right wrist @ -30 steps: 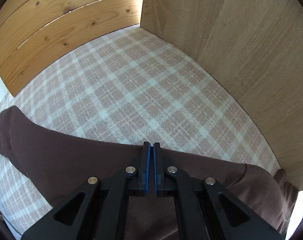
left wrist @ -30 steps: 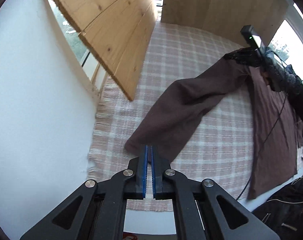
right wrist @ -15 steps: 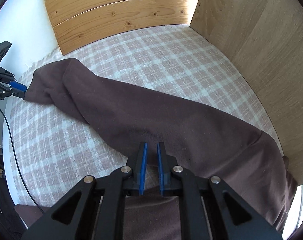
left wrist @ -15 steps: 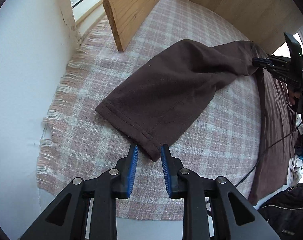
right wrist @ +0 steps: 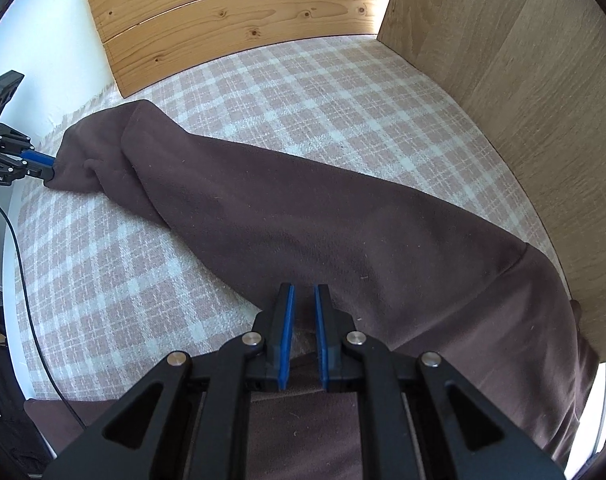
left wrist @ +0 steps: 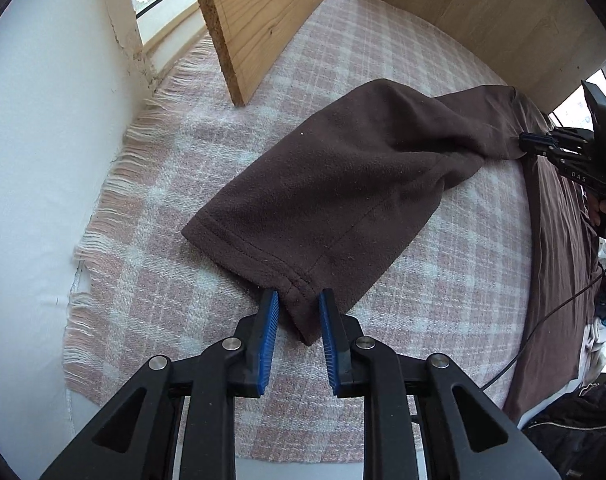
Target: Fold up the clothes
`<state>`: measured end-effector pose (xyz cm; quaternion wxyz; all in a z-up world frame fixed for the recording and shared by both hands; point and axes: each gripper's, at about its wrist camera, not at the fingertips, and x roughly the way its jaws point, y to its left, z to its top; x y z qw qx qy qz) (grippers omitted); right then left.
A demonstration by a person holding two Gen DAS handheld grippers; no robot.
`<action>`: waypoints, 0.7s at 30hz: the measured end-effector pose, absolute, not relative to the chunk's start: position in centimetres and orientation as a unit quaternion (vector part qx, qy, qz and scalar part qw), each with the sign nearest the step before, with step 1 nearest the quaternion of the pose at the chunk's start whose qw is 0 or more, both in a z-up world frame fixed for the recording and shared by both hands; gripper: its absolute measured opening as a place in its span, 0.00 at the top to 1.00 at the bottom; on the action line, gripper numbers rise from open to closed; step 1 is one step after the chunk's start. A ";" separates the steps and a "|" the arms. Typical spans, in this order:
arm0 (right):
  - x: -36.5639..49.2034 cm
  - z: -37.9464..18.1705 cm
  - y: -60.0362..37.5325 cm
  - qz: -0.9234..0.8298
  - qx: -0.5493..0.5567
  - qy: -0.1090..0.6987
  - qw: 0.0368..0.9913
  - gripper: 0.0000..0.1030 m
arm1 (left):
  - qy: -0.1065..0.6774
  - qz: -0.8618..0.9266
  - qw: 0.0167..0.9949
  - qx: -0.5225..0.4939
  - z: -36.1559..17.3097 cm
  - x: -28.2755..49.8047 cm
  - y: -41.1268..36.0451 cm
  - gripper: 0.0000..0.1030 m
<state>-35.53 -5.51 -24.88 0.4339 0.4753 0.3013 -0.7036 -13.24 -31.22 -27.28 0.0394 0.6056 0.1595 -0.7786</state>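
Observation:
A brown fleece top lies on the checked blanket (left wrist: 443, 288). Its sleeve (left wrist: 343, 184) stretches out to the left and its body (left wrist: 551, 240) hangs at the right edge. My left gripper (left wrist: 299, 296) points down at the cuff (left wrist: 255, 256). Its jaws are closing, with the cuff's near corner between the blue pads, which stand apart. My right gripper (right wrist: 305, 288) hovers over the sleeve (right wrist: 303, 208) near the shoulder, a narrow gap between its pads and no cloth visibly pinched. Each gripper also shows in the other's view, the right gripper (left wrist: 523, 146) and the left gripper (right wrist: 51, 168).
Pine boards (left wrist: 255, 20) stand at the back left and a wood panel (right wrist: 523, 100) along the right. A white wall (left wrist: 43, 160) borders the blanket's fringe. A black cable (right wrist: 19, 240) trails off the near edge beside dark clothing (left wrist: 575, 432).
My left gripper came down to the cuff and opened around its corner. My right gripper shifted over the sleeve and its jaws parted a little. The sleeve now lies stretched out.

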 end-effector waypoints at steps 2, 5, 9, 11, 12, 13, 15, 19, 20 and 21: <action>-35.5 -25.0 -5.4 -0.702 0.478 0.302 0.434 0.90 | 0.153 -0.782 0.040 0.603 -27.1 -13.3 -30.9 0.85; -35.4 -25.2 -5.3 -0.698 0.479 0.307 0.435 0.89 | 0.155 -0.778 0.047 0.607 -27.5 -13.4 -30.8 0.81; -35.2 -25.3 -5.2 -0.696 0.479 0.310 0.436 0.89 | 0.174 -0.780 0.046 0.599 -27.6 -13.6 -30.9 0.73; -35.2 -25.4 -5.2 -0.695 0.480 0.310 0.437 0.89 | 0.160 -0.786 0.045 0.595 -27.5 -13.8 -30.5 0.89; -35.2 -25.4 -5.1 -0.693 0.481 0.310 0.437 0.89 | 0.158 -0.789 0.039 0.593 -27.4 -13.9 -30.4 0.90; -35.1 -25.4 -5.1 -0.692 0.482 0.311 0.439 0.89 | 0.154 -0.793 0.036 0.588 -27.1 -13.9 -30.2 0.91; -35.0 -25.3 -4.9 -0.688 0.485 0.311 0.441 0.87 | 0.143 -0.804 0.032 0.577 -26.0 -13.8 -29.9 0.92; -33.6 -24.9 -5.2 -0.678 0.472 0.316 0.466 0.72 | 0.128 -0.825 0.022 0.551 -22.7 -12.8 -30.4 0.92; -33.2 -24.9 -5.5 -0.678 0.466 0.324 0.467 0.71 | 0.122 -0.828 0.021 0.547 -21.8 -12.7 -30.6 0.92; -32.8 -25.0 -5.9 -0.677 0.461 0.332 0.468 0.70 | 0.115 -0.832 0.019 0.543 -20.9 -12.7 -31.0 0.92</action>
